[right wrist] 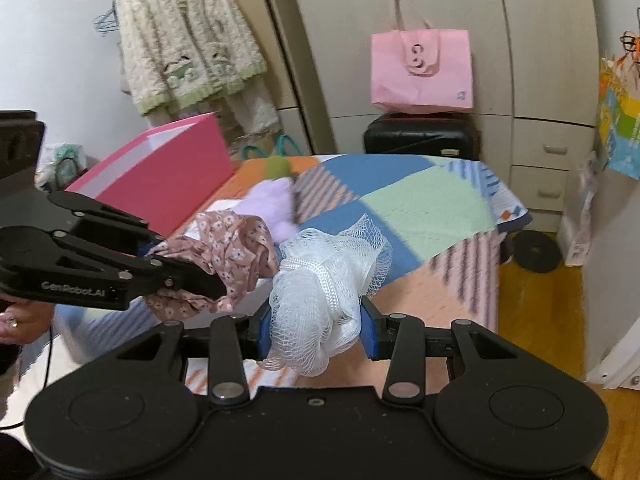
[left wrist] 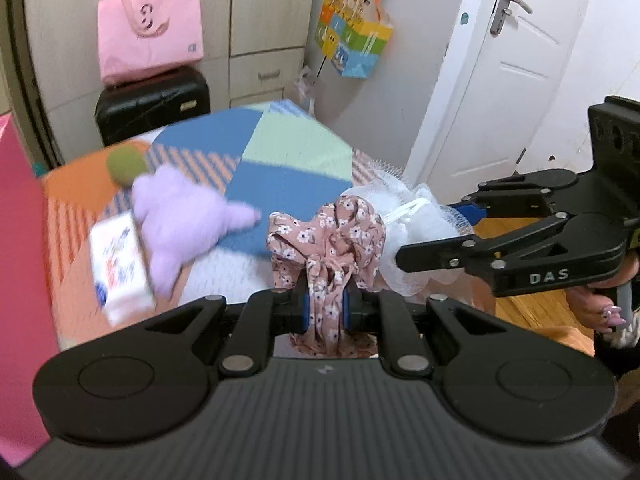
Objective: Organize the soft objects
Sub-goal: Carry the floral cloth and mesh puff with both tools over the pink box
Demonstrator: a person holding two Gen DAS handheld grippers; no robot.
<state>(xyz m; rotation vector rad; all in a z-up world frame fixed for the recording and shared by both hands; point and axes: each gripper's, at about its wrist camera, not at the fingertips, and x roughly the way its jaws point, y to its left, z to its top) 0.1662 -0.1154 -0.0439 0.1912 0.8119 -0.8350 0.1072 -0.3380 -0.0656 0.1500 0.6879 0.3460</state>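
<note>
My left gripper (left wrist: 326, 306) is shut on a pink floral fabric scrunchie (left wrist: 326, 240), held up above the bed; it also shows at the left of the right wrist view as the scrunchie (right wrist: 224, 252). My right gripper (right wrist: 316, 334) is shut on a white mesh bath pouf (right wrist: 320, 284), seen beside the scrunchie as the pouf (left wrist: 416, 220). On the patchwork bedspread (left wrist: 288, 152) lie a lilac plush toy (left wrist: 180, 220), an olive-green ball (left wrist: 126, 164) and a white tissue pack (left wrist: 120, 264). A pink open box (right wrist: 168, 176) stands at the bed's left side.
A pink tote bag (left wrist: 150, 32) rests on a black suitcase (left wrist: 152, 104) by the wardrobe. A colourful gift bag (left wrist: 352, 40) hangs near the white door (left wrist: 500, 80). A fluffy cardigan (right wrist: 188, 36) hangs on the wall. Wooden floor (right wrist: 536, 312) lies right of the bed.
</note>
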